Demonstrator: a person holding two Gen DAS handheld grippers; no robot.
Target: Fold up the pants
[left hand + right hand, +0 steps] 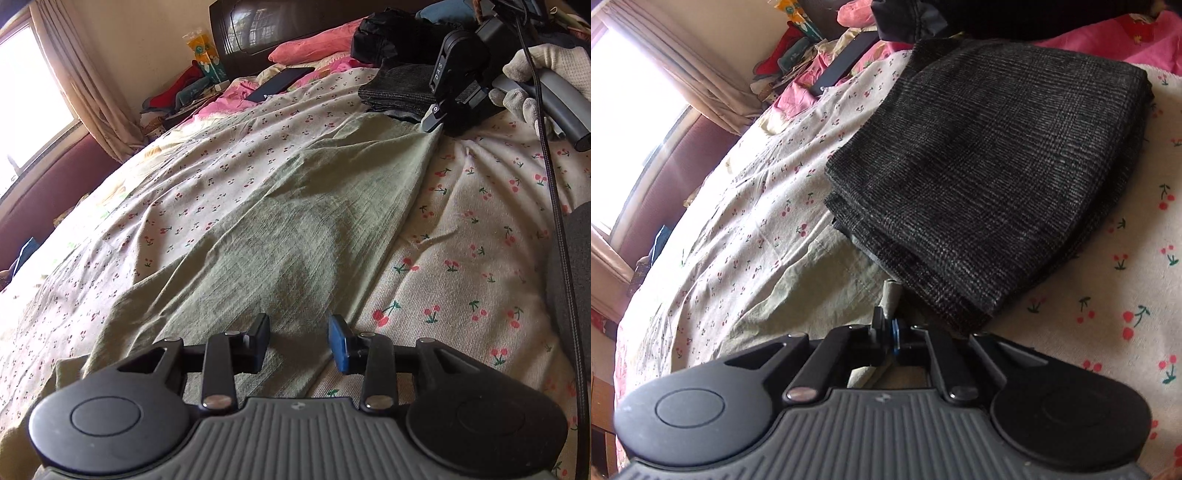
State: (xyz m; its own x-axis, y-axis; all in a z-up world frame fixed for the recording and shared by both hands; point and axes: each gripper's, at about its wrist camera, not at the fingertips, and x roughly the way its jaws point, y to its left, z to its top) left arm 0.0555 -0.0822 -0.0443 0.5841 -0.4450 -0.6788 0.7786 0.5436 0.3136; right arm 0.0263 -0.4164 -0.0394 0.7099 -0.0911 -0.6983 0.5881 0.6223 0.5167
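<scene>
I have the green pants (280, 206) spread flat on the bed sheet (461, 258), beside a folded dark pair (979, 177). My right gripper (888, 325) pinches their far corner; my left gripper (299, 345) hangs open over the near end, gripping nothing. Next, I judge, the left must close on cloth before folding.
</scene>
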